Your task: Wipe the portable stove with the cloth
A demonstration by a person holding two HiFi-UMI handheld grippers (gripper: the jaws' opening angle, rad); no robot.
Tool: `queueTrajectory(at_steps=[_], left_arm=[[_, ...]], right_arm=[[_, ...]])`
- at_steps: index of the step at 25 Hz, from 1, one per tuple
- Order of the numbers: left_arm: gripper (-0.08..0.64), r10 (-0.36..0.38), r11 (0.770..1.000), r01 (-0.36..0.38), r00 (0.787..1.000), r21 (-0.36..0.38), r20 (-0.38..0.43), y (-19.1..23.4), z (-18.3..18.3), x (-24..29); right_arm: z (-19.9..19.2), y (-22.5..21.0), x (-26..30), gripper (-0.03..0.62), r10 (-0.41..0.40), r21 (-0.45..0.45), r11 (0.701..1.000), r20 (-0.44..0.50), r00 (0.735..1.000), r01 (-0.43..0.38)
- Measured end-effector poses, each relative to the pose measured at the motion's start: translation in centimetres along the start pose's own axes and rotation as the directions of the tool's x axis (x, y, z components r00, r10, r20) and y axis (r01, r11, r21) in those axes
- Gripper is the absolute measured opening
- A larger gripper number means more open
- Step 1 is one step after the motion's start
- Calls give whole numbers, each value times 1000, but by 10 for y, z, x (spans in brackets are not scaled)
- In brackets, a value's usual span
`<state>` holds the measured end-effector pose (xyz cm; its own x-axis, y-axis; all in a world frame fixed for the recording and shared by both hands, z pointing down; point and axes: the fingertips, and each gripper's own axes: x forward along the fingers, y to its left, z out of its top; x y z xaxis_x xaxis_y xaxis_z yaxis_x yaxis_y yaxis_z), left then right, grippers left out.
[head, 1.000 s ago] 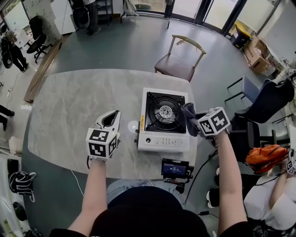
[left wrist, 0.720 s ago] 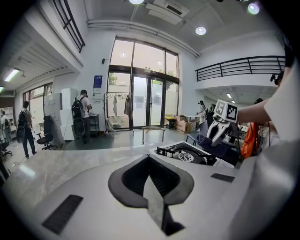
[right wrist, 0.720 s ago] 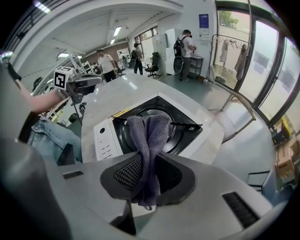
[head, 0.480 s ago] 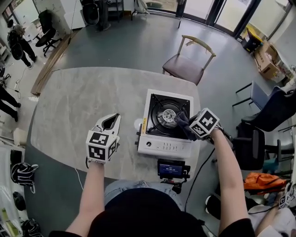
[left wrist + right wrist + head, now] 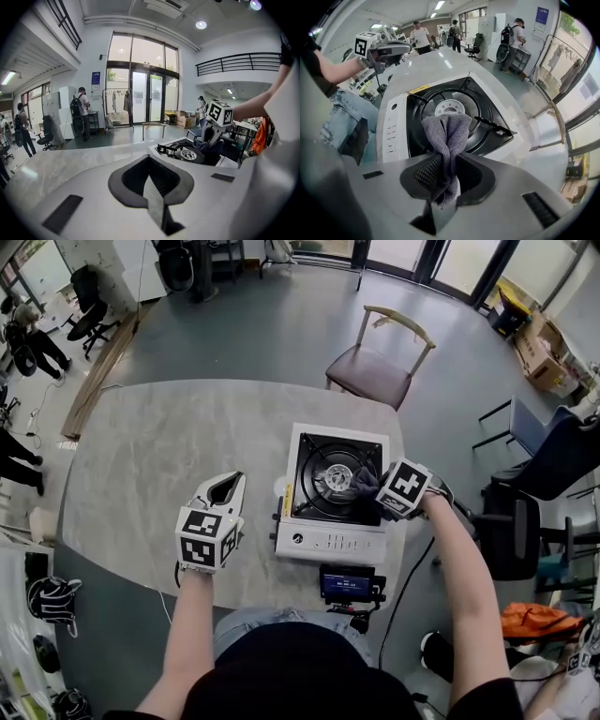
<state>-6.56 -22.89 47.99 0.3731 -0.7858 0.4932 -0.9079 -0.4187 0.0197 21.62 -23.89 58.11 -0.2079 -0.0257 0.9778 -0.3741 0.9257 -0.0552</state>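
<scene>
cloth (image 5: 365, 482) near right rim of stove (image 5: 330, 542)

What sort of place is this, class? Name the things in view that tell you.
Probably an open-plan office or lab workspace, not a kitchen: the portable stove sits on a big meeting-style table, with tall glass doors, an office chair and cardboard boxes around.

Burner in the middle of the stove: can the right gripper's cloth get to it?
Probably yes. The right gripper, shut on the cloth, hangs over the stove, above its black top, and nothing sits between the cloth and the burner.
</scene>
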Motion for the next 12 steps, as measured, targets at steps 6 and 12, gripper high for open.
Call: queueTrajectory(at_steps=[6, 12], left_arm=[[11, 1, 1000, -1, 1000, 10, -21, 1, -5, 2], [11, 21, 1000, -21, 1000, -3, -20, 10, -5, 0]], right_arm=[[2, -27, 3, 92, -130, -173, 978, -88, 988, 113], [13, -52, 6, 94, -203, -249, 953, -99, 974, 174]])
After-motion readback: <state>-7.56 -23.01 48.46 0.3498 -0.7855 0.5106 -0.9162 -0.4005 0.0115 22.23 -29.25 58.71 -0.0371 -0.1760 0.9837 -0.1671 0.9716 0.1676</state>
